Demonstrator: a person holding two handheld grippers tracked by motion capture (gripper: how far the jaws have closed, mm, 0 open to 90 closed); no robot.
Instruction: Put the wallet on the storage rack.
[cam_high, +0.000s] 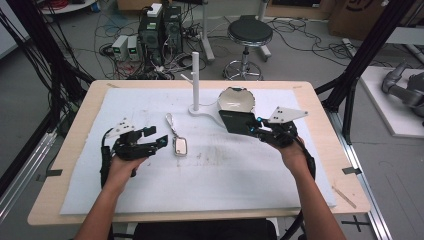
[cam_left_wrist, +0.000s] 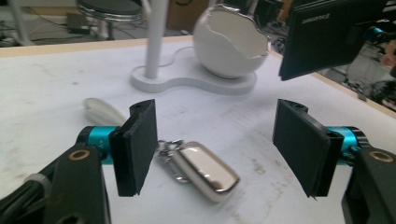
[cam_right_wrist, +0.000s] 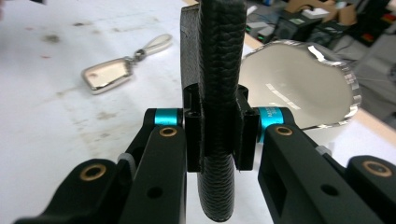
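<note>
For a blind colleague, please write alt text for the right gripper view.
The right gripper clamps a black leather wallet upright between its jaws. Behind it stands a white eggshell-shaped bowl, and a shiny metal key fob lies on the white table cover at the left.

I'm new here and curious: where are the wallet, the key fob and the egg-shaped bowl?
wallet (cam_right_wrist: 215, 70), right gripper view, on its leather spine above the jaws.
key fob (cam_left_wrist: 205, 169), left gripper view, on its shiny body.
bowl (cam_high: 236, 102), high view, on its white inside wall.
</note>
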